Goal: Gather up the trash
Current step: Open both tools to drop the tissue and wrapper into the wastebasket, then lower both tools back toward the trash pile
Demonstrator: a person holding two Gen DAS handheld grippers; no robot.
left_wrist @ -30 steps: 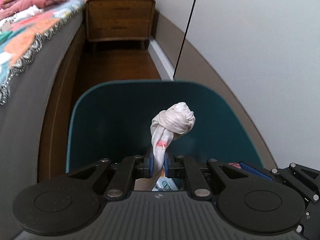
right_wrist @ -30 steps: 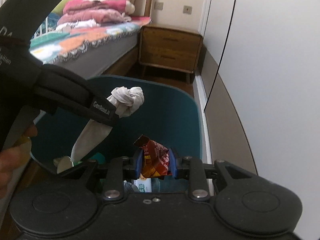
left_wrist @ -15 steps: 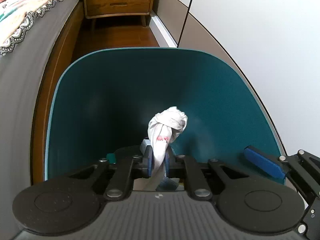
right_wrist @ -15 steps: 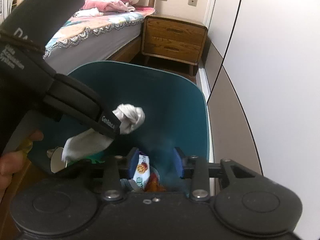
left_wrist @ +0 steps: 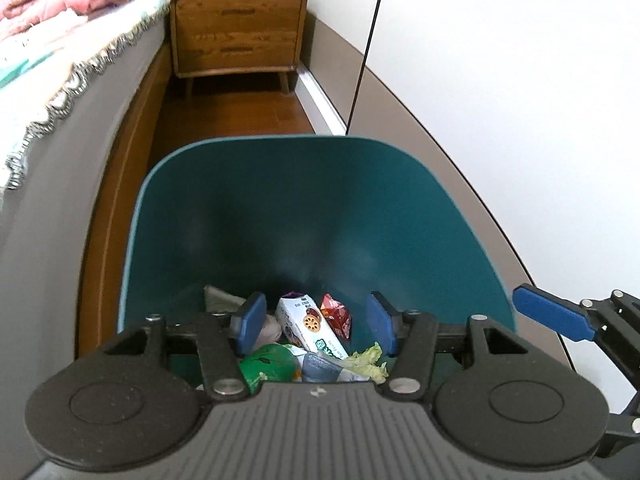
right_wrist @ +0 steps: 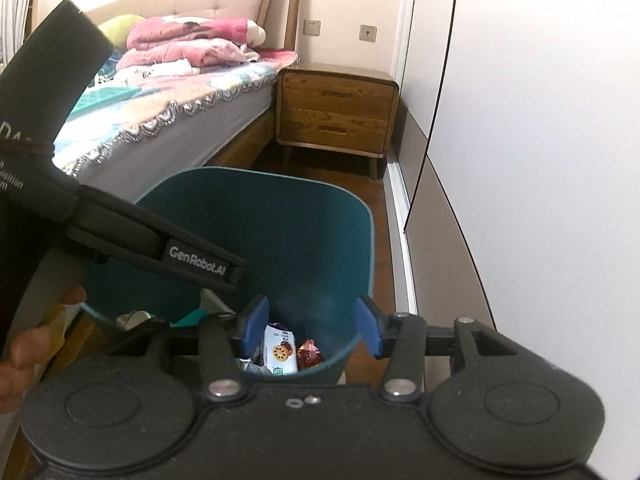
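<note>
Both grippers have let go over the teal bin (left_wrist: 320, 216) since the earlier frames: a second ago the left gripper (left_wrist: 316, 326) pinched a knotted white rag and the right gripper (right_wrist: 310, 326) a crumpled red wrapper, and now neither pair of blue pads presses on anything. Jaws on both are opening, roughly half spread, with only the bin's contents showing through the gaps below them. My reading is that this drop is done and both tools are free to fetch whatever trash remains.

Largest beside the bin is the bed (right_wrist: 168, 120), along its left side, with a lace-edged patterned cover and pink folded bedding (right_wrist: 188, 40) heaped at the far end. On the bin's right runs a white wardrobe front (left_wrist: 500, 80) with a grey base and a pale floor rail. Beyond the bin, at the end of the strip of brown wood floor (left_wrist: 236, 116), stands a two-drawer wooden nightstand (right_wrist: 336, 108), with two wall sockets above it.

Inside the bin, at the bottom, lies the collected trash: a white biscuit packet (left_wrist: 308, 328), the red wrapper (left_wrist: 336, 314) touching its right edge, a green ball-like item (left_wrist: 268, 364) nearer the left gripper, a scrap of pale leaf (left_wrist: 368, 360), and a light bundle (left_wrist: 222, 300) at the left that may be the rag, though I cannot tell. A person's hand (right_wrist: 24, 352) grips the left tool's handle at the bin's near left rim.
</note>
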